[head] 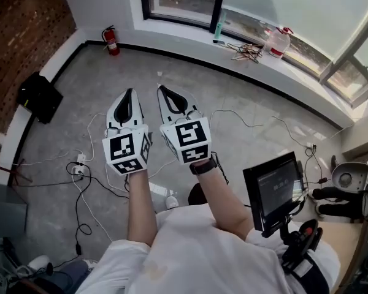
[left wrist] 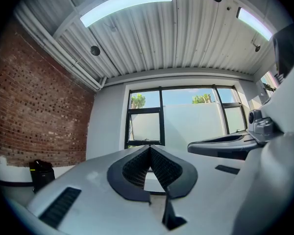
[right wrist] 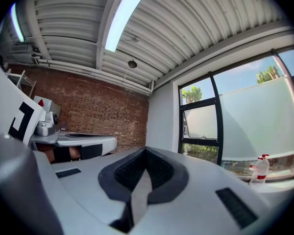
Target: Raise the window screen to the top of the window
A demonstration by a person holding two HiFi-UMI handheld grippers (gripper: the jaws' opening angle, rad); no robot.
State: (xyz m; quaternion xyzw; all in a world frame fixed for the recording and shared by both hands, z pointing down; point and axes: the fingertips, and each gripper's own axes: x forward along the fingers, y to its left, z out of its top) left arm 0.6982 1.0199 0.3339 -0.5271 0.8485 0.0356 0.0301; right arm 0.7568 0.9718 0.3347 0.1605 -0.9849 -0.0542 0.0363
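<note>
Head view: the left tongs [head: 129, 95] and the right tongs [head: 164, 92] are held out side by side over the grey floor [head: 233, 97], pointing toward the window wall. Both are pressed together and hold nothing. They touch nothing and are near each other but apart. The pale screen [head: 294, 8] fills the wide pane at the top right, above the sill [head: 190, 34]. A bottle [head: 279, 41] stands on the sill below it. An extinguisher [head: 111, 40] stands at the floor's far left corner, and cables [head: 80, 182] trail over the near left floor.

Left gripper view: the left tongs [left wrist: 150, 149] are closed tip to tip, with nothing between them. The screen [left wrist: 193, 124] lies well ahead and covers the lower part of the middle pane, with sky and trees showing above it.

Right gripper view: the right tongs [right wrist: 145, 150] are likewise pressed together and empty. The screen [right wrist: 259, 121] is off to the right, with the bottle [right wrist: 258, 168] at its foot.
</note>
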